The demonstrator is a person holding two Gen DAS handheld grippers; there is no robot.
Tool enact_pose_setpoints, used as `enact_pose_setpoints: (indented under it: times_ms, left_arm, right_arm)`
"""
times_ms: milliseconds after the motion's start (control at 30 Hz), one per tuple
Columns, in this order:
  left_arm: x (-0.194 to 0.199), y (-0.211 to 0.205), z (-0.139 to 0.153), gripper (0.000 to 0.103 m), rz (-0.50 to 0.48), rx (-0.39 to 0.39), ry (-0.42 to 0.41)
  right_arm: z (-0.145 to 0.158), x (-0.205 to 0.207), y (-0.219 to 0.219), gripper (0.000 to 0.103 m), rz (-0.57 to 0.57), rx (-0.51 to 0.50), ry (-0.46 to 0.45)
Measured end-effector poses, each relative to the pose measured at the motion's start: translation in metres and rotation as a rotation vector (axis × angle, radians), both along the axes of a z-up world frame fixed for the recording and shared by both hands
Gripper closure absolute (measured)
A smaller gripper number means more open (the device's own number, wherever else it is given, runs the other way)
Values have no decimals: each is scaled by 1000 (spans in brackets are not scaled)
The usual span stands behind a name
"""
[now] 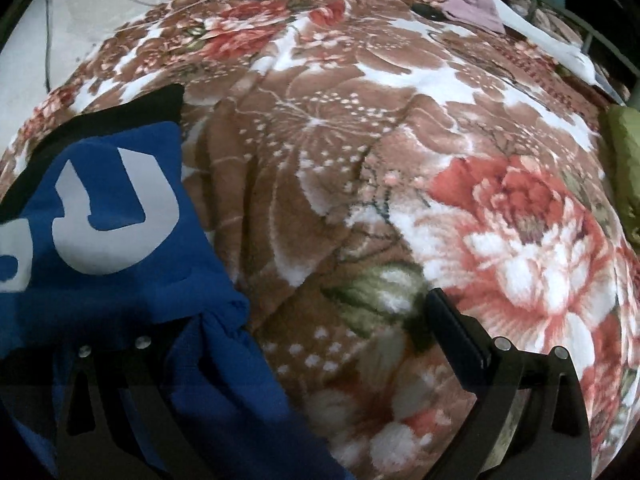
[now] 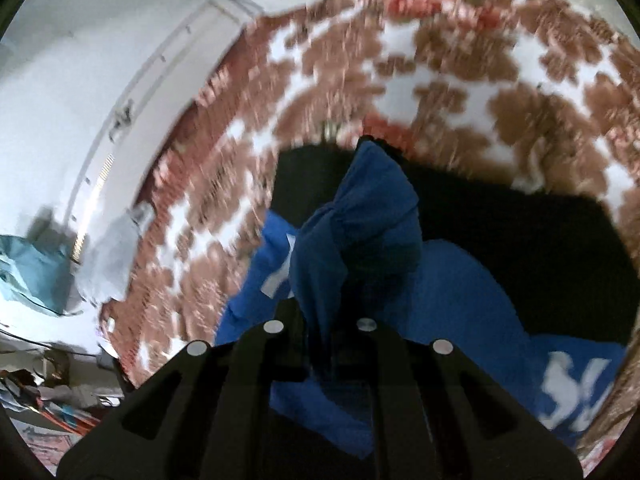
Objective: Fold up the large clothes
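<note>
Black plastic fingers of the left gripper (image 1: 288,340) stand spread wide, the left one under a soft fold of the blue shirt (image 1: 112,248) (big grey letters printed on it) at 8 o'clock on the plush floral blanket (image 1: 360,152). One lilac garment (image 1: 474,0) lies at 1 o'clock. Pinched tight, the right gripper (image 2: 320,320) holds a bunched blue shirt (image 2: 360,224) peak over blurred blanket (image 2: 400,60).

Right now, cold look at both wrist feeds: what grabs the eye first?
The blue garment with white lettering stands out, lying at the left of the floral blanket that fills the left wrist view. In the right wrist view, the right gripper is shut on a bunched fold of that blue cloth. The left gripper is open, one finger bare over the blanket.
</note>
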State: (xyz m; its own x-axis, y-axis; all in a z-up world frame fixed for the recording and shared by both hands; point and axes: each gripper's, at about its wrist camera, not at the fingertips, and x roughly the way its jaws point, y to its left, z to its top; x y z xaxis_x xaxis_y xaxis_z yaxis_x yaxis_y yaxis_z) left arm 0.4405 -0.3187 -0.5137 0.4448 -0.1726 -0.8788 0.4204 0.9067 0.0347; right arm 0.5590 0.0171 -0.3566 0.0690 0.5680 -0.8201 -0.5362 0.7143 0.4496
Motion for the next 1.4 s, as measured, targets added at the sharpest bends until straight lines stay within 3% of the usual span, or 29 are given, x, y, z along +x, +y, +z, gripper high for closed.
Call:
enact_pose_setpoints:
  times_ms: [200,300,367,433,533,700,800,900,1000,1100,1267,1333,1400]
  left_arm:
    - [-3,7,-2,5,-22,-46,-18]
    - [-3,11,-1,5,-21,-77,-15]
    - [-3,11,-2,5,-19,-84,-18]
    - [-3,10,-3,5,-23,-78,-18]
    - [-3,11,-1,5,-32,-80,-10]
    - [-20,30,14,5,-89,-102,49]
    - [-46,52,25,5,-102,-101,51]
    - [-76,76,34,5,-124,-54,15]
    - [-106,119,45,5,-121,-1,-19]
    - [-122,182,53,5,-60,48,-31]
    - [-119,320,64,5,164,104,-13]
    - [-102,384,76,5,317,60,-3]
    - [-81,444,89,5,478,-85,33]
  right_arm:
    - [-59,-15,21,95,16,-60,59]
    - [-74,-21,30,87,21,-86,86]
    - [-82,-25,36,75,24,-91,113]
    - [-85,-32,42,45,52,-49,169]
    - [-79,-45,53,22,94,11,212]
    - [-53,-58,64,16,171,102,260]
    - [-14,-49,51,12,171,72,143]
    - [17,-29,28,8,153,13,13]
    - [25,-1,-2,6,112,-124,-115]
    - [13,24,-40,6,20,-251,-214]
    - [-42,52,-113,6,-186,-484,-256]
    - [-68,56,-134,6,-237,-573,-254]
    - [-91,55,-148,6,-268,-641,-249]
